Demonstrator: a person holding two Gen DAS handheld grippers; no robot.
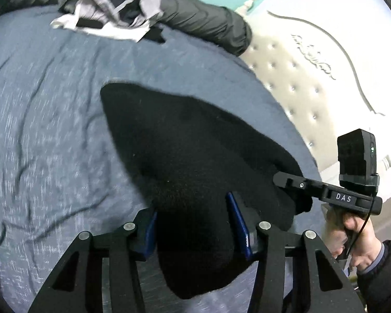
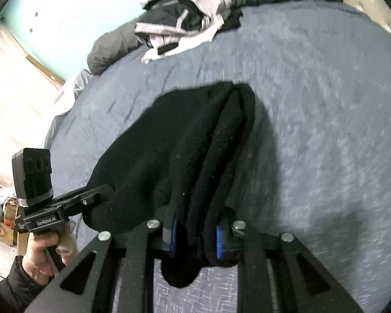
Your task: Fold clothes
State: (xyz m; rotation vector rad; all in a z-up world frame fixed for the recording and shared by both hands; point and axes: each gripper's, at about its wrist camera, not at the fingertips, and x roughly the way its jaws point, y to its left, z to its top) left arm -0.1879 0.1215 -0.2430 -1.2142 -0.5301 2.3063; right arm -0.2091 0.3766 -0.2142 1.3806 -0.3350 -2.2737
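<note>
Left wrist view: left gripper [image 1: 193, 224] half open, black garment [image 1: 185, 151] bunched between its 2 blue pads [image 1: 237, 221], lifted over the bed [image 1: 52, 104]; clothes pile [image 1: 104, 5] at the bed's far edge. Right wrist view: right gripper [image 2: 195, 237] nearly closed, clamped on garment folds [image 2: 195, 156] above the bed [image 2: 325, 117]; left hand [image 2: 43, 250] beside the bed.

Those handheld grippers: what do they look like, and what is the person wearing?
Each is black, with flat slotted arms joined by silver rivets and blue pads on the fingers. The right gripper carries a boxy black module with a green light, white "DAS" lettering and a thin black cable. The left gripper reads "GenRobot.AI". Both sleeves are dark and padded.
</note>
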